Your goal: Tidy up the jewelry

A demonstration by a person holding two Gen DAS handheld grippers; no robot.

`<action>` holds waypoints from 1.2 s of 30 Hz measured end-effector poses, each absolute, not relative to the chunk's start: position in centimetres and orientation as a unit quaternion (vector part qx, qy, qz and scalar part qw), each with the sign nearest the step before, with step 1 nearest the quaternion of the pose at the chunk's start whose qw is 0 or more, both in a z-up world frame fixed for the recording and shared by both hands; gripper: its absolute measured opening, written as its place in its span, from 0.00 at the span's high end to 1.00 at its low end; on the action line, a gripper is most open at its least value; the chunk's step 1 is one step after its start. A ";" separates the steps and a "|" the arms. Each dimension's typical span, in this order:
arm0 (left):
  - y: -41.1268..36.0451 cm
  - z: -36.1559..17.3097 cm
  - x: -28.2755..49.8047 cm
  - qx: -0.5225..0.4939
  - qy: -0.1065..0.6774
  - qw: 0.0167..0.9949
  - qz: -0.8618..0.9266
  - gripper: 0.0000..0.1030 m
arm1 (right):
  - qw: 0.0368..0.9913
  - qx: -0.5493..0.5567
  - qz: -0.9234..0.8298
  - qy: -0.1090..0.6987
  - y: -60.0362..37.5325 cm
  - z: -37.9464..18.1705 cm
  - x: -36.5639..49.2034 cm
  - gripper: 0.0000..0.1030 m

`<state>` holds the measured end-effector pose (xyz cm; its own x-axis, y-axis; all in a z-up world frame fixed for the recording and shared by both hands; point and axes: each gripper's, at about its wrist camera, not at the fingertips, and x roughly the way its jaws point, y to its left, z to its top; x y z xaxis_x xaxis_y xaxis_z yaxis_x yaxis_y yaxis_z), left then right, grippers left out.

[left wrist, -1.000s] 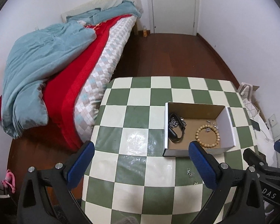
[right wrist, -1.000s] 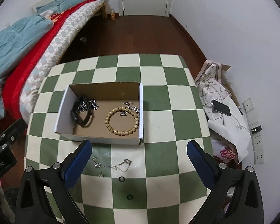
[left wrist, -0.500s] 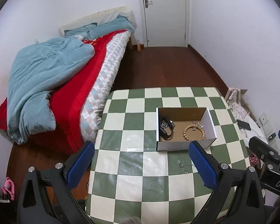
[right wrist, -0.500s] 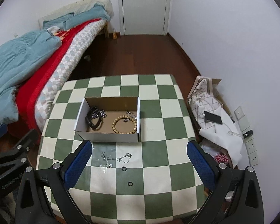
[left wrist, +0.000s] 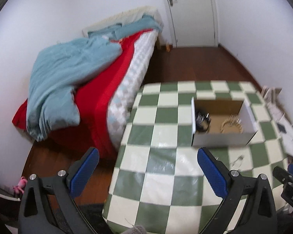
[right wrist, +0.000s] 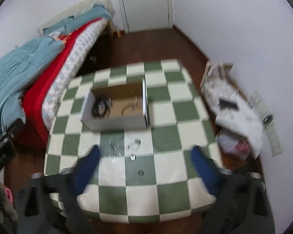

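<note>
Both grippers have drawn back and up, so the box (right wrist: pixel 115 113) looks smaller; loose chains (right wrist: pixel 125 145) and small rings (right wrist: pixel 133 157) lie on the desk (right wrist: pixel 166 117) at lower centre, just before it; light, limp, slippery, best pinched at a clump; left gripper (left wrist: pixel 146 173) and right gripper (right wrist: pixel 144 167) hover high, fingers spread wide, empty.

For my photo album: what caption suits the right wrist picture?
Open right gripper above a checkered table; jewelry box, loose chains in front.
</note>
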<state>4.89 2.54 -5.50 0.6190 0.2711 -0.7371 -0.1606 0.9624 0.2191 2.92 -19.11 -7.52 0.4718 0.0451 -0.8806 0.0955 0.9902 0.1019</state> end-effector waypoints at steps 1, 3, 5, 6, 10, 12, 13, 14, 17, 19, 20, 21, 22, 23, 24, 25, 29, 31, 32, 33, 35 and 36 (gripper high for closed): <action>2.7 -6.5 4.9 0.068 0.428 0.893 0.125 0.00 | 0.848 0.082 -0.005 0.523 -19.3 -9.2 3.0 0.42; 3.0 -8.7 5.3 0.073 0.445 0.883 0.131 0.00 | 0.839 0.098 0.008 0.535 -19.4 -12.6 3.0 0.42; 3.2 -10.3 5.4 0.077 0.454 0.877 0.136 0.00 | 0.833 0.103 0.018 0.543 -19.2 -15.0 2.8 0.43; 3.3 -11.2 5.5 0.079 0.460 0.873 0.138 0.00 | 0.830 0.102 0.020 0.547 -18.9 -16.3 2.6 0.44; 3.4 -13.3 5.8 0.079 0.477 0.865 0.138 0.00 | 0.829 0.081 0.024 0.553 -17.4 -20.0 2.3 0.50; 3.3 -14.0 5.9 0.080 0.479 0.863 0.137 0.00 | 0.833 0.068 0.023 0.549 -16.8 -21.2 2.2 0.51; 3.2 -14.3 5.9 0.080 0.480 0.863 0.136 0.00 | 0.834 0.061 0.022 0.548 -16.6 -21.5 2.2 0.54; 3.2 -14.5 6.0 0.081 0.480 0.863 0.135 0.00 | 0.836 0.056 0.023 0.546 -16.4 -22.0 2.2 0.56; 3.0 -15.4 6.1 0.080 0.485 0.860 0.135 0.00 | 0.843 0.038 0.021 0.536 -15.9 -22.6 2.3 0.65; 2.9 -15.9 6.3 0.079 0.489 0.858 0.137 0.00 | 0.851 0.016 0.014 0.525 -15.5 -22.9 2.2 0.78; 2.8 -16.1 6.3 0.080 0.489 0.858 0.138 0.00 | 0.854 0.007 0.012 0.520 -15.4 -22.9 2.3 0.83; 2.6 -16.4 6.4 0.082 0.490 0.857 0.137 0.00 | 0.857 -0.002 0.011 0.515 -15.2 -23.0 2.3 0.87; 2.4 -16.6 6.4 0.086 0.492 0.856 0.137 0.00 | 0.860 -0.008 0.012 0.510 -15.1 -23.0 2.2 0.87; 1.9 -16.7 6.5 0.092 0.492 0.856 0.134 0.00 | 0.862 -0.012 0.014 0.506 -15.1 -23.0 2.2 0.87; 1.4 -16.9 6.6 0.099 0.490 0.856 0.129 0.00 | 0.863 -0.011 0.016 0.504 -15.2 -22.9 2.1 0.87; 0.8 -17.0 6.7 0.105 0.490 0.856 0.125 0.00 | 0.864 -0.004 0.016 0.503 -15.5 -22.8 2.1 0.87; -3.5 -17.7 7.4 0.135 0.494 0.855 0.082 0.00 | 0.863 0.043 -0.004 0.503 -18.3 -22.5 2.3 0.87; -5.6 -18.1 7.7 0.144 0.495 0.855 0.059 0.00 | 0.863 0.058 -0.023 0.502 -20.2 -22.4 2.5 0.87; -7.1 -18.5 7.9 0.149 0.499 0.853 0.042 0.00 | 0.862 0.064 -0.033 0.501 -21.2 -22.4 2.6 0.87; -8.1 -18.8 8.0 0.152 0.502 0.851 0.033 0.00 | 0.861 0.070 -0.039 0.503 -21.9 -22.5 2.8 0.87; -10.1 -19.4 8.3 0.151 0.510 0.847 0.007 0.02 | 0.859 0.080 -0.054 0.502 -23.5 -22.5 3.0 0.87; -10.8 -19.6 8.4 0.149 0.513 0.845 -0.001 0.03 | 0.859 0.083 -0.060 0.502 -24.2 -22.6 3.1 0.87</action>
<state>8.40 -10.81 -19.63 0.4735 0.1511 -0.8677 0.1548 0.9555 0.2509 3.07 -24.17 -22.56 0.4887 -0.0190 -0.8722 0.1859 0.9791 0.0828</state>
